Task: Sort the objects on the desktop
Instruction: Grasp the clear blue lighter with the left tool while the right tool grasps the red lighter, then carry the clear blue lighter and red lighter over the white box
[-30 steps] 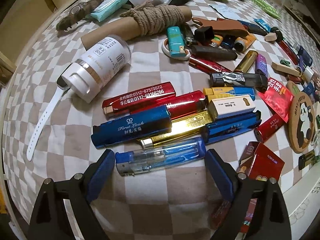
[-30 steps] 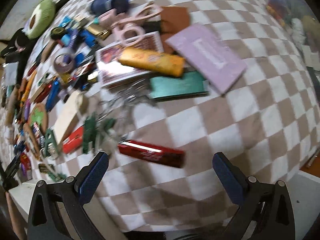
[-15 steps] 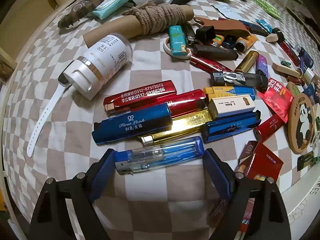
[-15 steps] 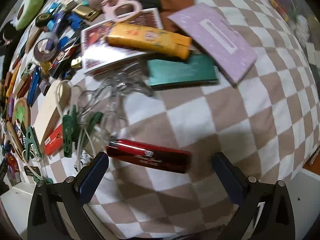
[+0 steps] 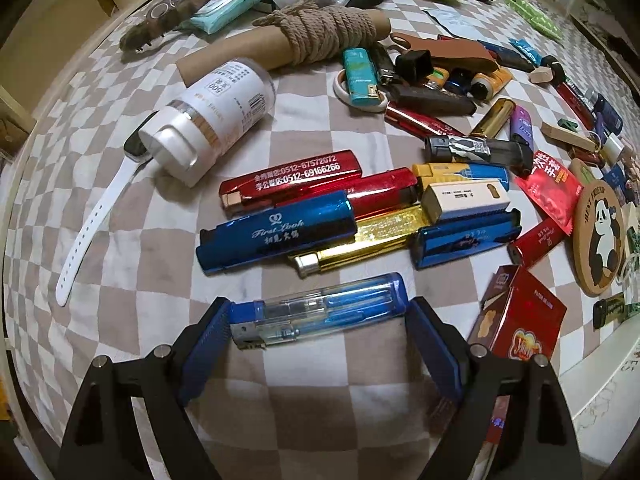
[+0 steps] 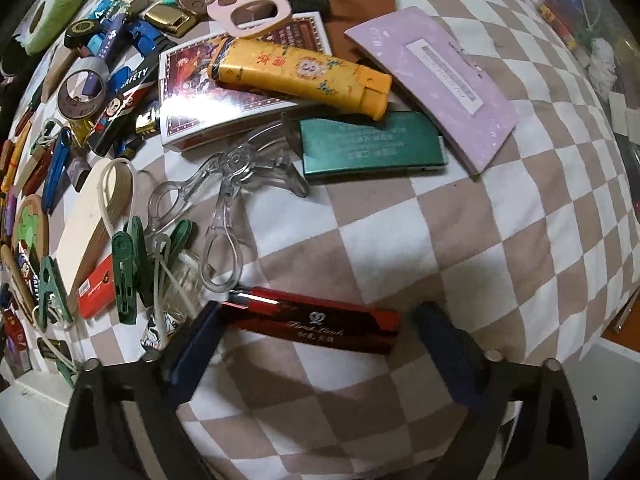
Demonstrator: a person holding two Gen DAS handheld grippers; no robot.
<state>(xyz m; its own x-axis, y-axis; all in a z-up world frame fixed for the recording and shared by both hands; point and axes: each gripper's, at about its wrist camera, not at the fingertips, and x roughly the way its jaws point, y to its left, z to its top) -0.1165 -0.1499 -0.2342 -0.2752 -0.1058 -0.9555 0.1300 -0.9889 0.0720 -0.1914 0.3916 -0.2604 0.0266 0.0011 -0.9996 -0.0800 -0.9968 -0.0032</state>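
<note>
The checkered brown-and-white cloth-covered surface (image 5: pixel 320 408) carried the clutter, with a loose group of long lighters lying side by side near its middle, probably a sorted pile. Beside them a white cylindrical plastic bottle (image 5: pixel 216 116) lay on its side over a white watch strap (image 5: pixel 86 236). Nearest the near edge, a translucent blue plastic lighter (image 5: pixel 320 310) lay crosswise between the fingers of the left gripper (image 5: pixel 320 338); both pads met its ends, so the gripper appeared closed on it lengthwise, either just picking it or setting it by the pile. In the right view a glossy red rectangular lighter (image 6: pixel 312 322) lay flat near the near edge, crosswise inside the right gripper (image 6: pixel 320 344). That gripper stood spread; one pad touched the lighter's end, the other stayed clear. A clear plastic eyelash curler (image 6: pixel 228 200) lay just beyond.
</note>
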